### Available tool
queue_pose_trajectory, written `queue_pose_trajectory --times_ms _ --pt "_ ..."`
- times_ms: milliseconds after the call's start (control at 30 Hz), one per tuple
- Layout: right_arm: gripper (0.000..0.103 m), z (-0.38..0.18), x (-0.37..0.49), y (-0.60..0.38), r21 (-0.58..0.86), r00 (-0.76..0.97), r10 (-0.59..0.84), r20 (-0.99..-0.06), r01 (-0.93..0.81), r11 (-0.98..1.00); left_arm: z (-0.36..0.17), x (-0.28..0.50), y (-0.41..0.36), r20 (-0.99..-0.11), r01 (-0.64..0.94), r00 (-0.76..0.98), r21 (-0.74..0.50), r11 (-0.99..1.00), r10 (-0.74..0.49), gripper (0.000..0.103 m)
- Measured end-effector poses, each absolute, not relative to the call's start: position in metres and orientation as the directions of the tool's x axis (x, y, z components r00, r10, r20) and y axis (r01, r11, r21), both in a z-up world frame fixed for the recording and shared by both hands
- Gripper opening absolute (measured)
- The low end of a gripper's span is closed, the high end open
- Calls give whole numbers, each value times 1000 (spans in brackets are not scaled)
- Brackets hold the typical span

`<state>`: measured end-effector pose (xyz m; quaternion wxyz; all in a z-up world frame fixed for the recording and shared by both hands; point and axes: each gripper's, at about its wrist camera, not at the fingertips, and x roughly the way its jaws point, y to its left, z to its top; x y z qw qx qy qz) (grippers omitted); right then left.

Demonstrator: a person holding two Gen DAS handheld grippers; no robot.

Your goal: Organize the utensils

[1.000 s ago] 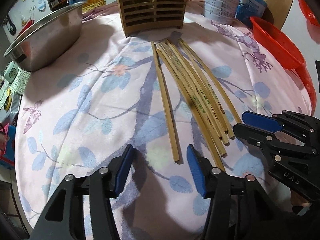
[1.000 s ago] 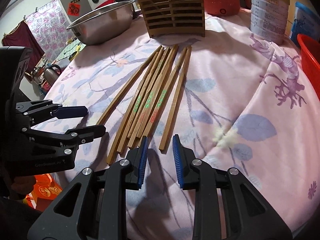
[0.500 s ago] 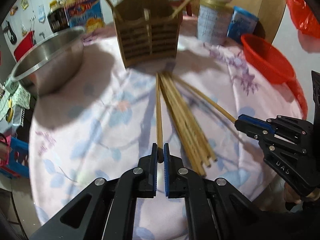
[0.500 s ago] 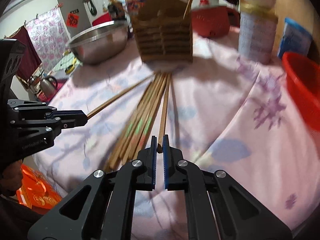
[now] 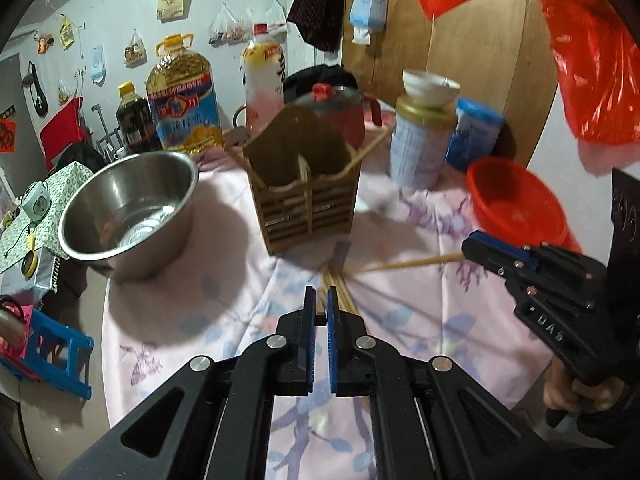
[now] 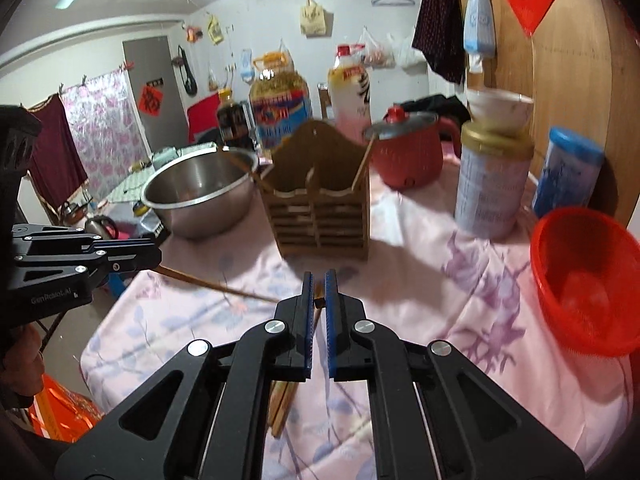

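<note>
A slatted wooden utensil holder (image 5: 308, 196) (image 6: 320, 208) stands at the back of the table with two chopsticks leaning in it. My left gripper (image 5: 320, 316) is shut on the end of a bamboo chopstick (image 6: 216, 286), lifted above the cloth. My right gripper (image 6: 319, 300) is shut on the end of another chopstick (image 5: 404, 263), also lifted. Several more chopsticks (image 5: 340, 292) lie on the cloth below both grippers.
A steel bowl (image 5: 128, 208) sits left of the holder. A red basket (image 6: 584, 280) is at the right edge. A tin can (image 6: 494, 184), blue canister (image 6: 568, 172), red pot (image 6: 408, 152) and oil bottles (image 5: 182, 100) stand behind.
Both grippers closed on a chopstick each, then rose and tilted up, lifting the chopsticks off the cloth.
</note>
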<state>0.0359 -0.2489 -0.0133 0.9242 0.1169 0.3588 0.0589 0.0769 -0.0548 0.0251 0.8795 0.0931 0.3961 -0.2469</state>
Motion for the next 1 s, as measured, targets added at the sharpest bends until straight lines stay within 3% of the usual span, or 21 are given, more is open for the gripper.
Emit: queue_pose_trajectory --times_ms 700,1000 --pt "6 36 59 -249 238 793 219 -569 -96 967 68 113 -53 -705 475 583 -109 873 -405 6" --pt "6 76 103 -264 287 836 242 -493 -107 952 115 151 -69 -658 501 618 -91 860 -430 6"
